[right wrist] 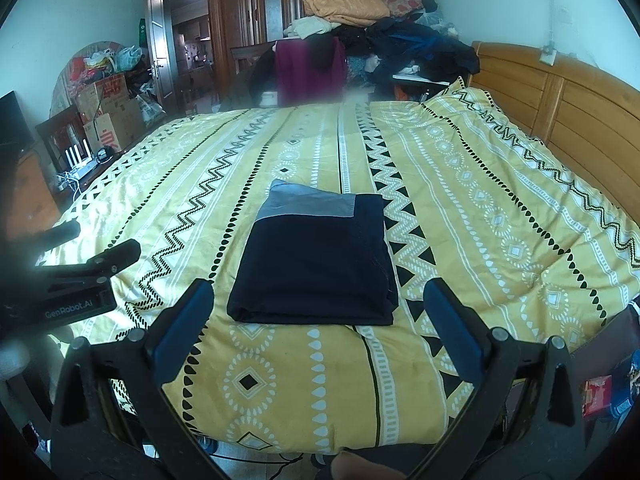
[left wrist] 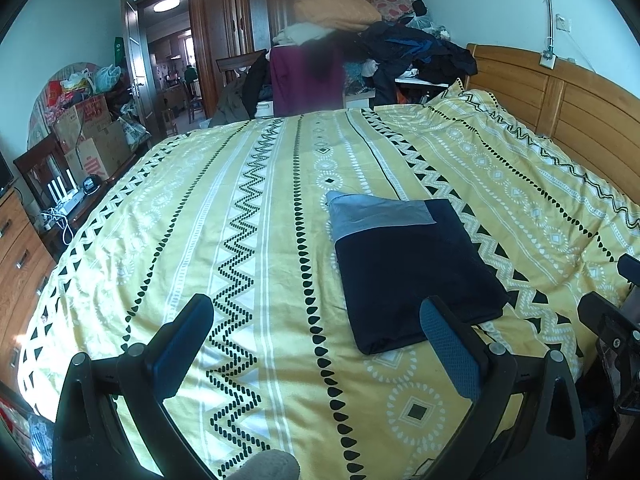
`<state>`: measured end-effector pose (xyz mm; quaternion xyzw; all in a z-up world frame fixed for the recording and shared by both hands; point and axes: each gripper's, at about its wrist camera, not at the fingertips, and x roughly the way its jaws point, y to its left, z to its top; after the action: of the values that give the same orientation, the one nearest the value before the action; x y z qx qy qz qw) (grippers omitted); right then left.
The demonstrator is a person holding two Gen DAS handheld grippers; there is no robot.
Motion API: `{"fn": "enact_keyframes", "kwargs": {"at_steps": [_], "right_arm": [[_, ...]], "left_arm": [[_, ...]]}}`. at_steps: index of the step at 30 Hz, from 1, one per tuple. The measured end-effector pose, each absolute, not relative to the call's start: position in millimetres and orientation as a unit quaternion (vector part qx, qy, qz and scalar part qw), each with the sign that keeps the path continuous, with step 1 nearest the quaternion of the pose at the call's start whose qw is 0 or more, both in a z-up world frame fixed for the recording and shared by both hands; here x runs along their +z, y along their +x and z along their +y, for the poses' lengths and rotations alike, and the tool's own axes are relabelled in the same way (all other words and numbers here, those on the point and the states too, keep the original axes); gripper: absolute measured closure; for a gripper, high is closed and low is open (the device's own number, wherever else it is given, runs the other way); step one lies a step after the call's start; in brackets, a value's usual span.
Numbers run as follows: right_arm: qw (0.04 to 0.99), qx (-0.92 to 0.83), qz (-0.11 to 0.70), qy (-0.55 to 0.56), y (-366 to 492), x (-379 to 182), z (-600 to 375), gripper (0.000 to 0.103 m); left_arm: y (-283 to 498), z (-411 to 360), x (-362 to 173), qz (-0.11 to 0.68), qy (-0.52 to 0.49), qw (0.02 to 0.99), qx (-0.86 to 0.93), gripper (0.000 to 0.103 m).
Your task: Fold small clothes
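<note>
From my left wrist camera, my left claw (left wrist: pixel 316 344) hangs spread wide over the yellow patterned bedspread with black and white zigzag bands (left wrist: pixel 248 216), holding nothing; I judge it is held low and back at the near edge so the folded piece stays clear. The one garment I count here, a dark navy fabric piece folded into a flat rectangle with a grey-blue band at its far end (left wrist: pixel 412 268), lies on the bed just ahead of this claw's right-hand finger, apart from both pads. Part of one other black claw shows at the right edge. From my right wrist camera, my right claw (right wrist: pixel 318 330) is likewise spread wide and empty, aimed square at that same single garment (right wrist: pixel 316 264), whose near fold sits between and just beyond the two blue-padded fingers (right wrist: pixel 180 332). The left claw (right wrist: pixel 102 256) shows at the left border, off the cloth.
</note>
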<state>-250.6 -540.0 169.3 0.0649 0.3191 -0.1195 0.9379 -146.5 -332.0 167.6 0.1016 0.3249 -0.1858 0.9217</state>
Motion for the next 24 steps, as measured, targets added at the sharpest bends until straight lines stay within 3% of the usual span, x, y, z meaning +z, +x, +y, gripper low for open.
{"fn": "enact_keyframes", "kwargs": {"at_steps": [24], "right_arm": [[0.938,-0.116,0.32,0.062,-247,172,-543,0.0]], "left_arm": [[-144,-343,169,0.335,0.101,0.914,-0.204,0.0]]}}
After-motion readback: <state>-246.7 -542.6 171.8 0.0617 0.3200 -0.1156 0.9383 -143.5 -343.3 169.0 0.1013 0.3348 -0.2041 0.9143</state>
